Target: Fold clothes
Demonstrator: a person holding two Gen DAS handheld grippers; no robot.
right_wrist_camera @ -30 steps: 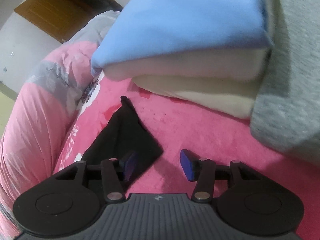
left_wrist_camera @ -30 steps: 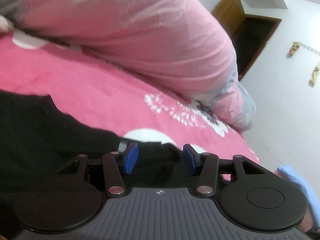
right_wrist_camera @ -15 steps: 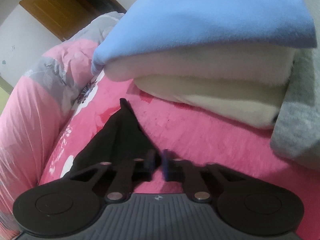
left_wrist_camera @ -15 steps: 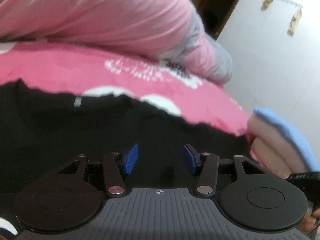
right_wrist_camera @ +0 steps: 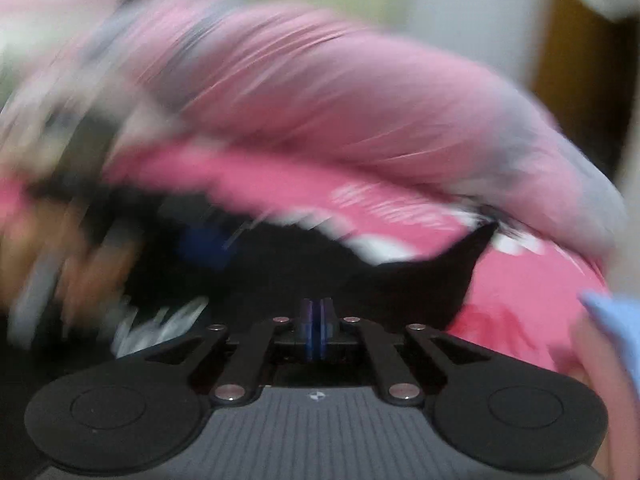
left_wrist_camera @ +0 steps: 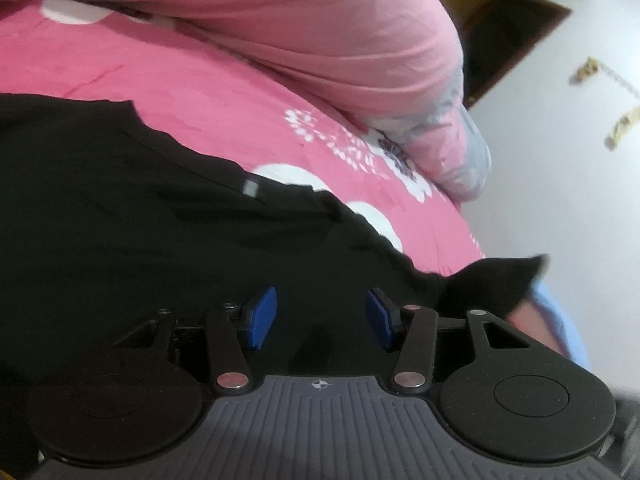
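A black shirt (left_wrist_camera: 120, 220) lies spread on the pink bed sheet (left_wrist_camera: 192, 88), its grey neck label (left_wrist_camera: 251, 188) facing up. My left gripper (left_wrist_camera: 320, 318) hovers open just over the shirt's body, with nothing pinched between its blue pads (left_wrist_camera: 262, 316). At the right the shirt's sleeve (left_wrist_camera: 500, 280) stands lifted off the sheet. In the heavily blurred right wrist view, my right gripper (right_wrist_camera: 316, 328) has its jaws almost together and starting to open, with black shirt cloth (right_wrist_camera: 380, 280) between them. A blurred hand (right_wrist_camera: 80, 272) shows at the left there.
A rolled pink duvet (left_wrist_camera: 320, 28) lies along the far side of the bed. Folded blue and cream cloth (right_wrist_camera: 616, 320) sits at the right edge. Beyond the bed are a white wall (left_wrist_camera: 560, 180) and a dark doorway (left_wrist_camera: 504, 44).
My right gripper closed on the tip of the black sleeve, then rolled and swept left with it, lifting it. My left gripper shifted over the shirt and stayed open.
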